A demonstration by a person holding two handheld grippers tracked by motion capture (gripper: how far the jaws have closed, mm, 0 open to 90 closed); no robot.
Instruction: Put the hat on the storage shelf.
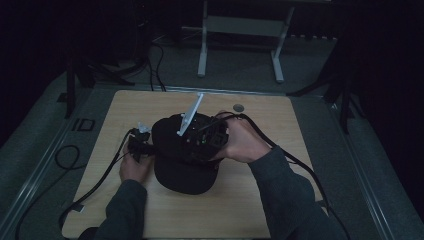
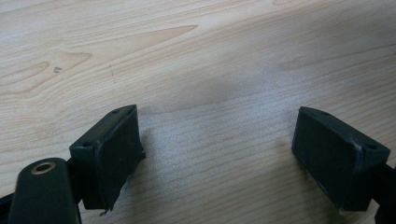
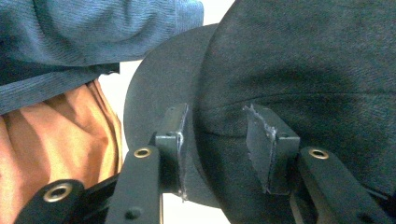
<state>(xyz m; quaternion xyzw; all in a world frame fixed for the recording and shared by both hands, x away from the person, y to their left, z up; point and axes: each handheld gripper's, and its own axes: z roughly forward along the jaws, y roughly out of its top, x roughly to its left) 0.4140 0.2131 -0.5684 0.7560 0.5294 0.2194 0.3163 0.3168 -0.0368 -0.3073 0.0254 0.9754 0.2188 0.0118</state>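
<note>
1. A black cap [image 1: 180,155] is seen at the middle of a wooden table [image 1: 260,200], with its brim toward the person and just to the right of the left gripper [image 1: 141,142].
2. The right gripper [image 3: 219,144] is laid over the cap's crown from the right; in the right gripper view its two jaws are set part-way apart with cap fabric bulging between them, the left jaw lying along the seam where brim meets crown — whether the pads are actually pressing cannot be told.
3. The left gripper [image 2: 219,154] is held wide open over bare wood, nothing between its jaws, the pads just above or on the tabletop.
4. A grey plate [image 1: 191,114] is seen standing up tilted from the right gripper.
5. A person's left hand [image 3: 60,140] and blue sleeve [image 3: 84,32] are seen beyond the brim's edge in the right gripper view.
6. Open tabletop is left on every side of both grippers — most toward the near edge; a small round disc [image 1: 239,107] lies by the far edge, well apart from the right gripper.
7. Black cables [image 1: 95,182] are trailed from both grippers over the table's edges.
</note>
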